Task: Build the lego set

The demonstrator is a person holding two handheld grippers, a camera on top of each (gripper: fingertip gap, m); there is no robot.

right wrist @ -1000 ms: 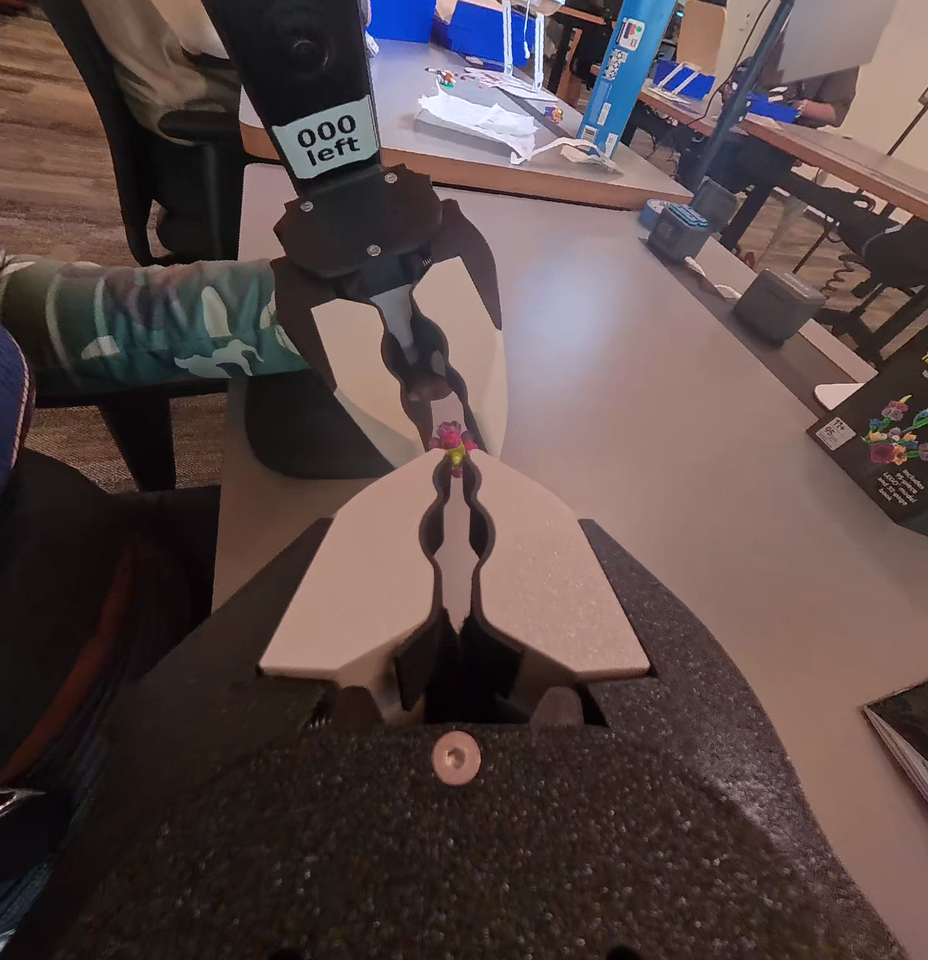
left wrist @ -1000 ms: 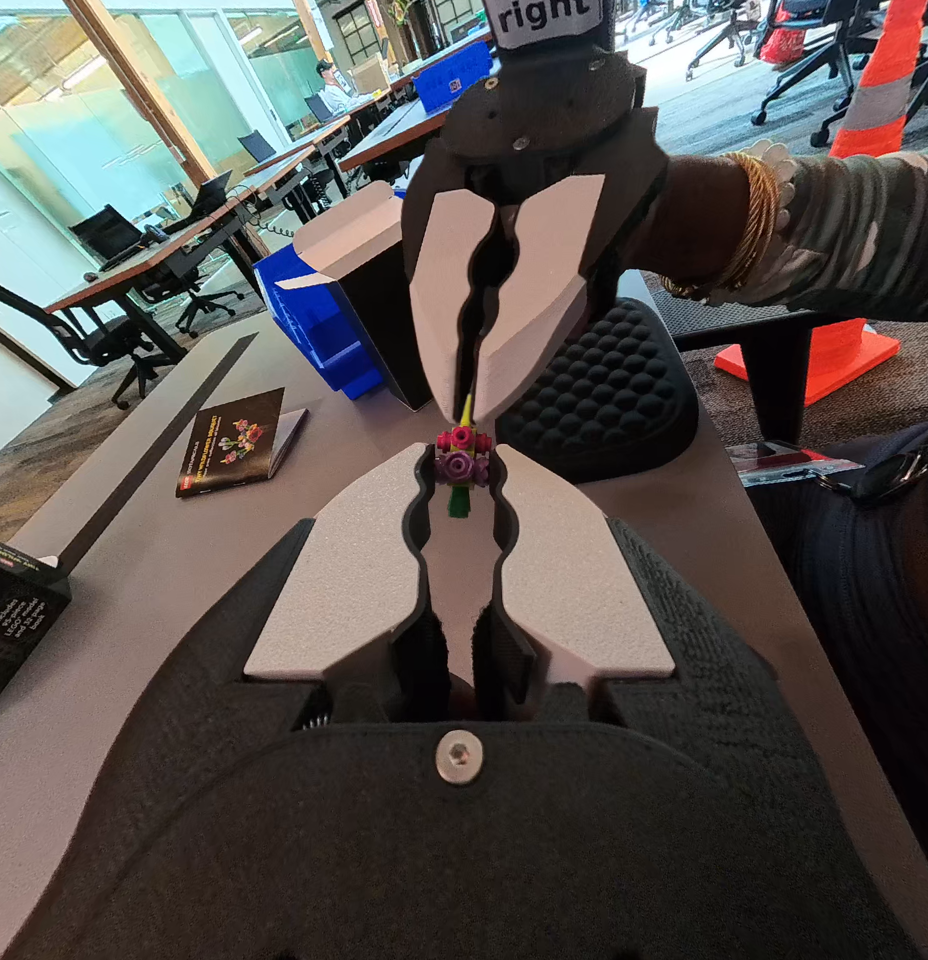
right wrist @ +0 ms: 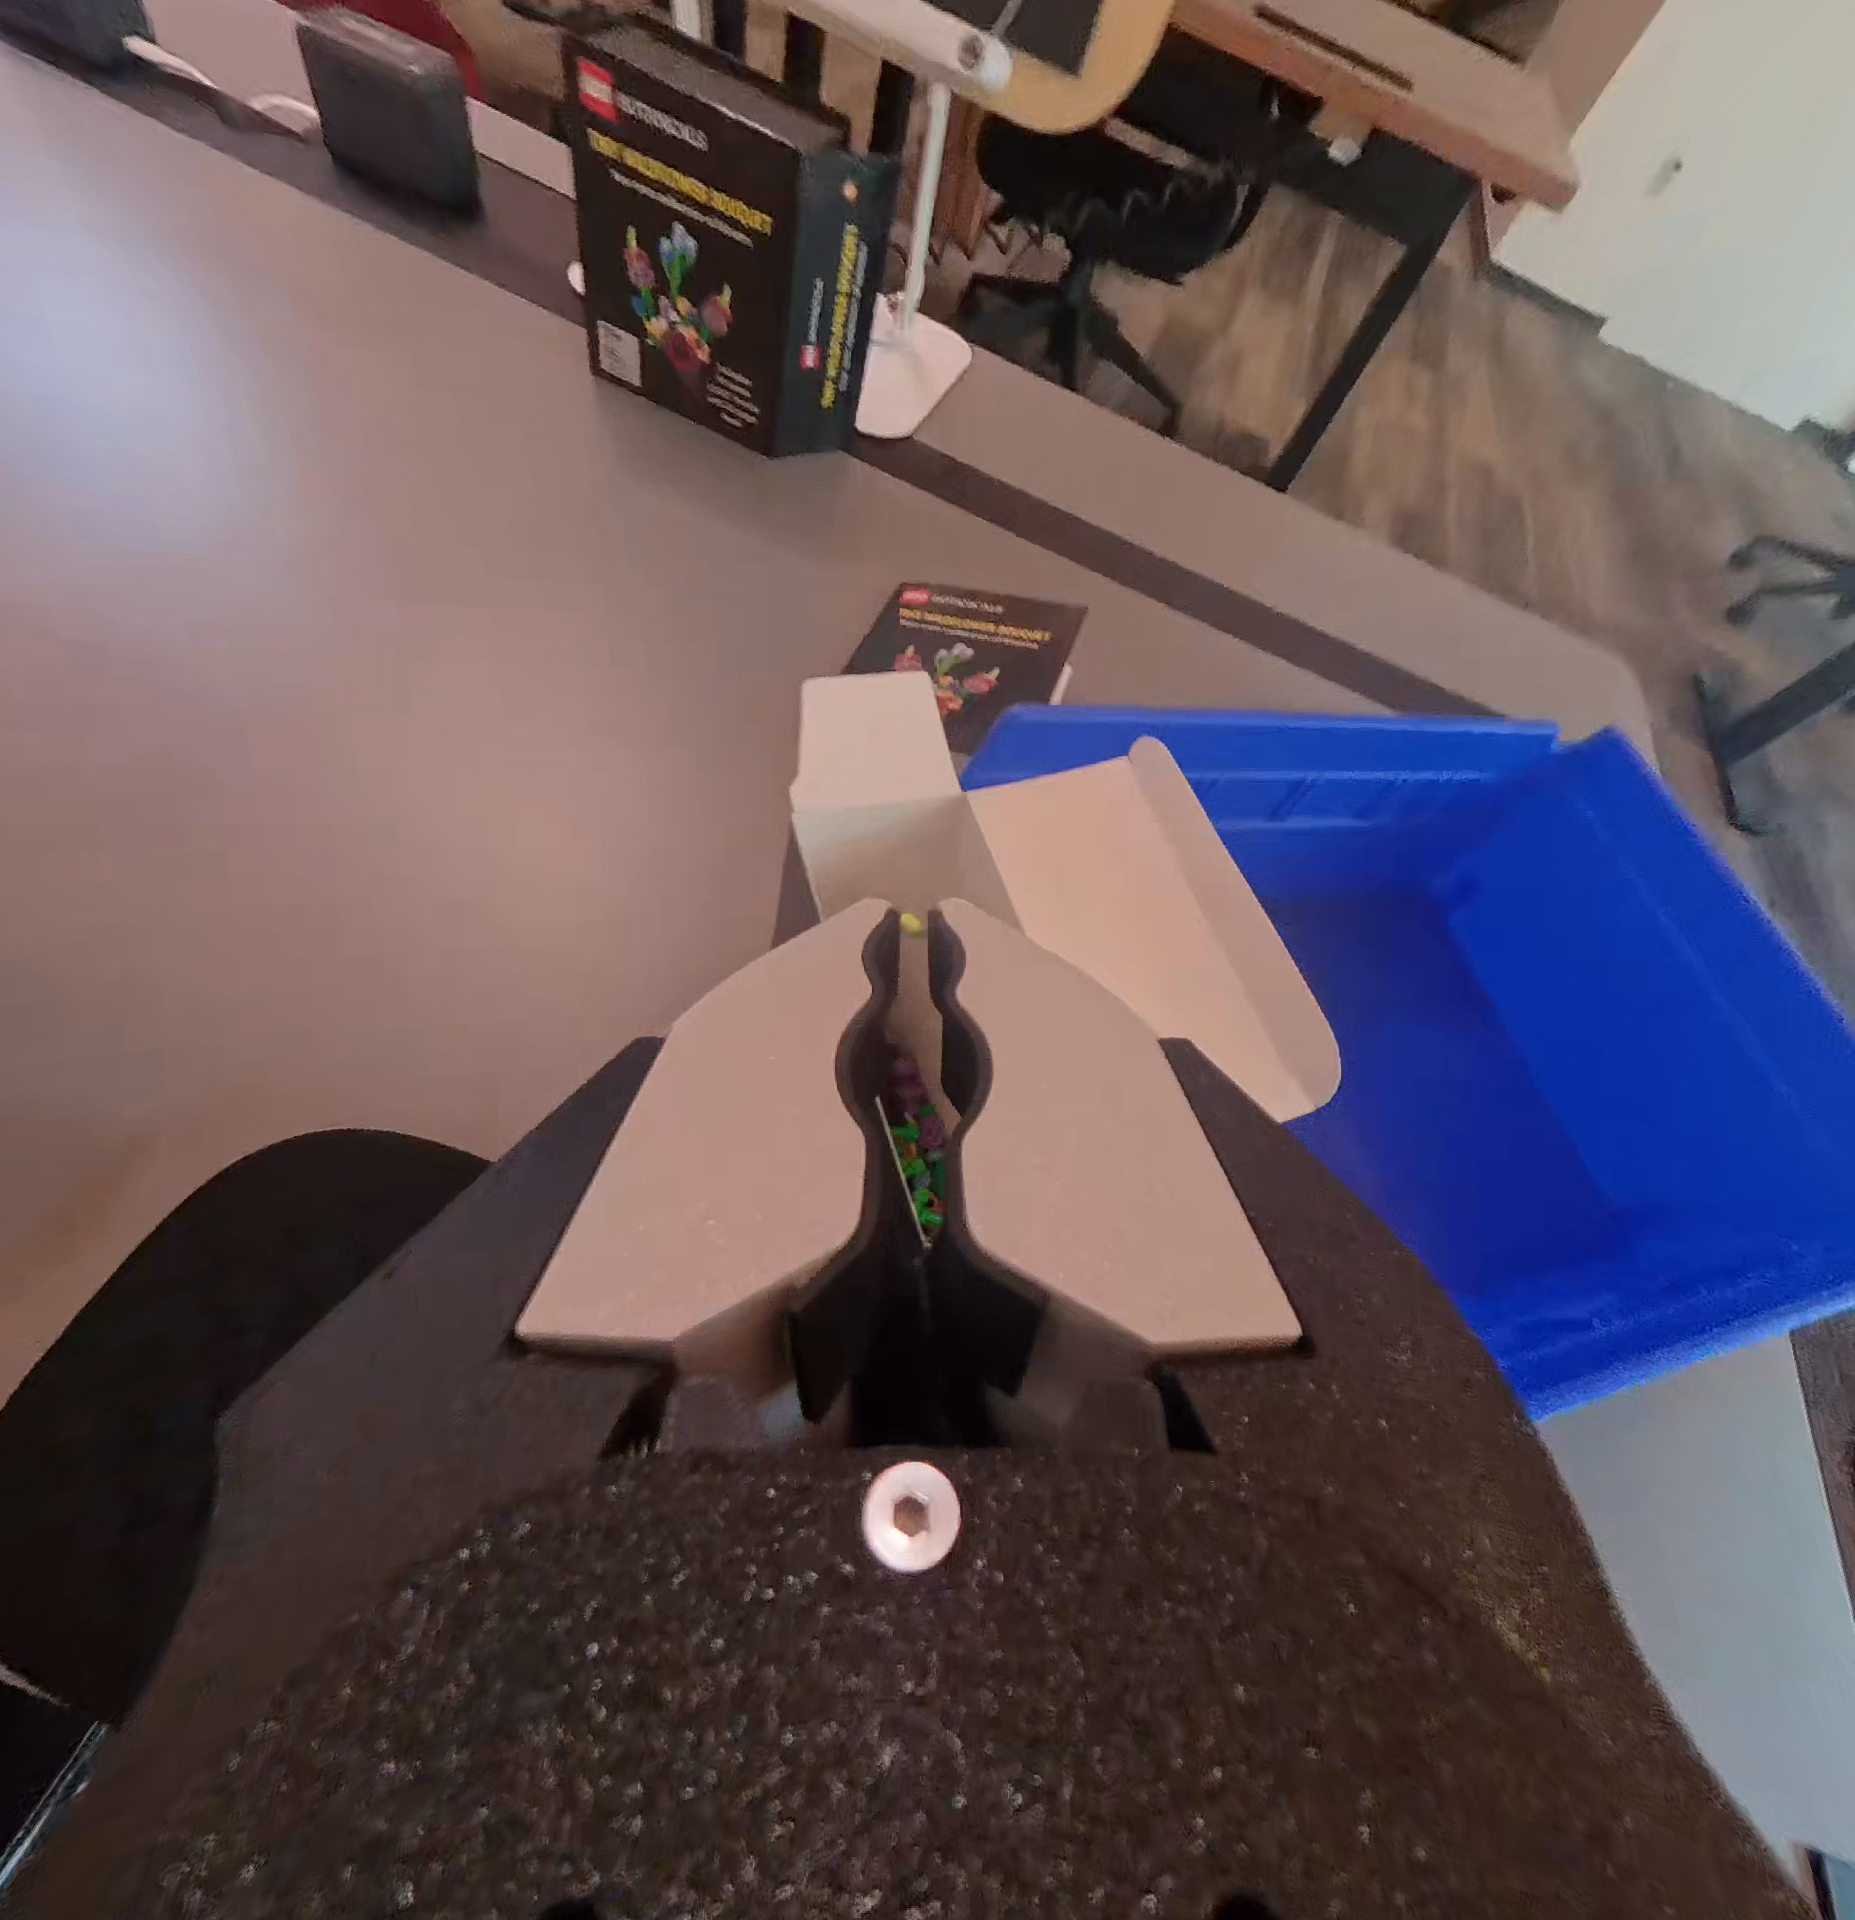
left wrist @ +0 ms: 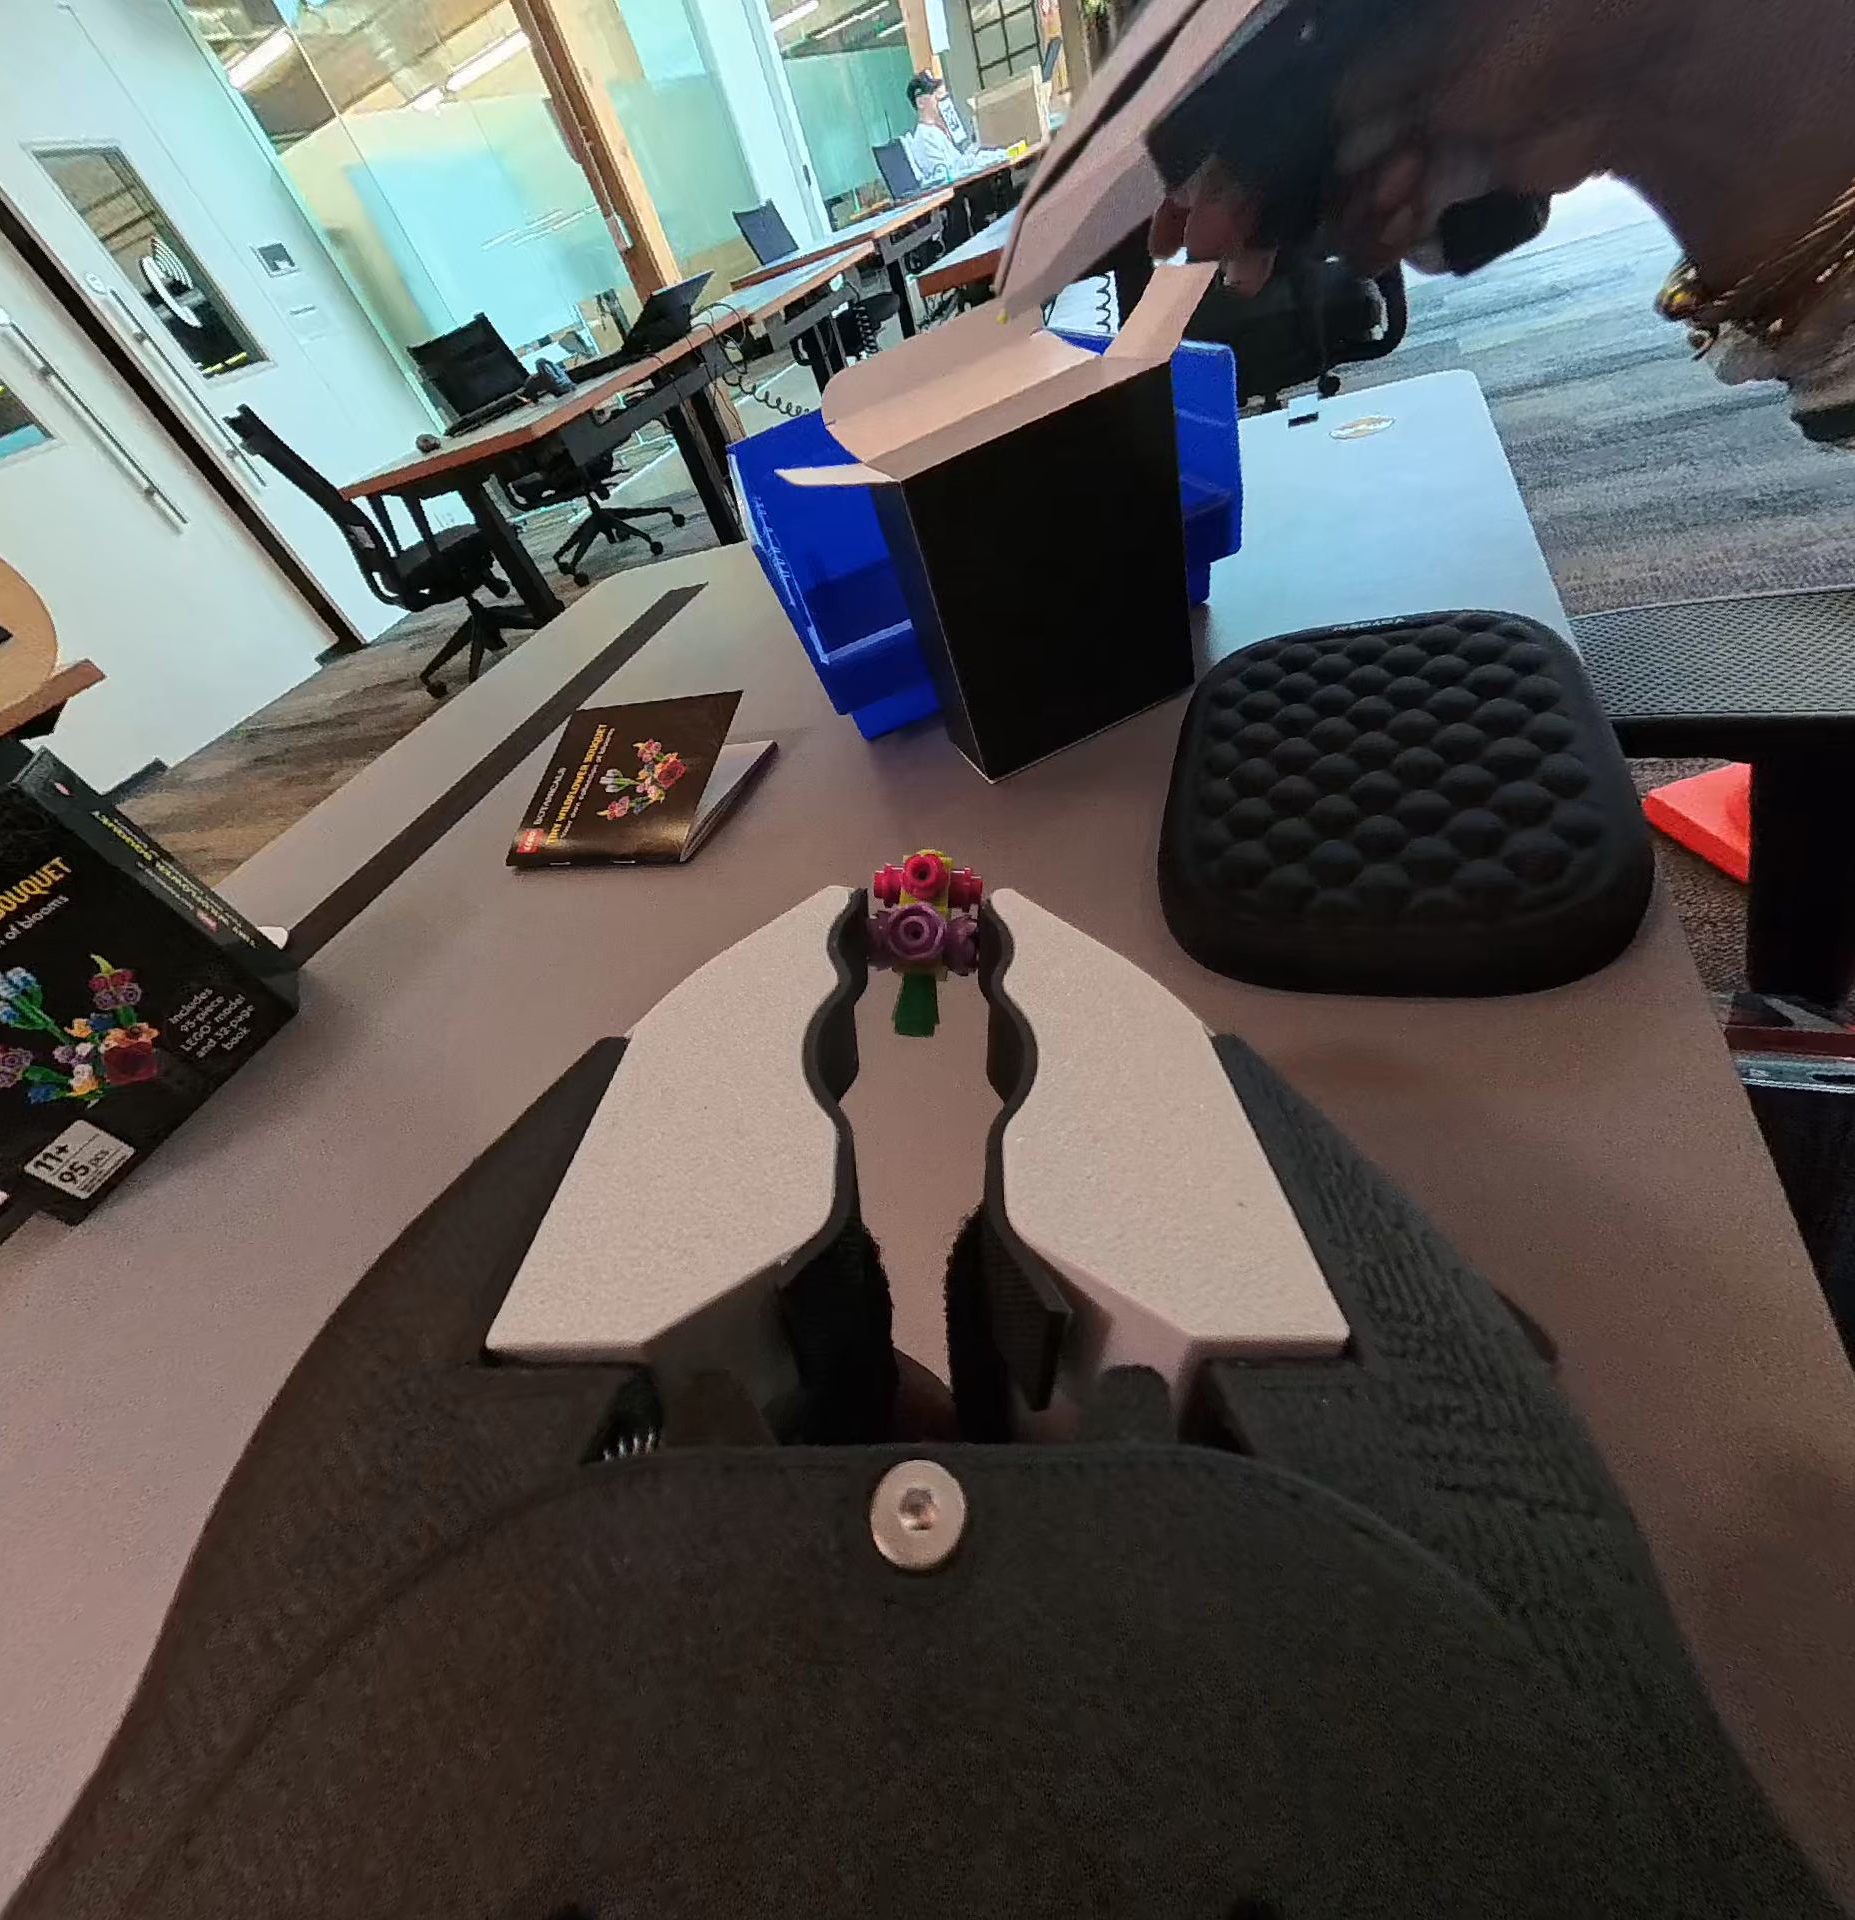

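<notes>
We have the small flower cluster (left wrist: 921, 940) pinched near the tips of our left hand-held gripper (left wrist: 918, 925), the fingers closed in on its purple and magenta blooms with the green stem hanging loose between them, above the table (left wrist: 487, 1091). Our right hand-held gripper (right wrist: 910, 925) sits over the open black box (right wrist: 1016, 873) beside the blue bin (right wrist: 1525, 987), its fingers nearly together on a tiny yellow-green piece (right wrist: 910, 922) right at the tips.

That tip hold looks marginal to us: the yellow-green piece could slip out and drop into the box among the loose parts showing between the fingers, where finding it again would be slow. The right wrist view is blurred, so we judge the hand is swinging fast, which adds to that risk. On the left, a hard squeeze might pop the blooms apart, and a slack one could let the cluster twist before the next piece is pressed on.
</notes>
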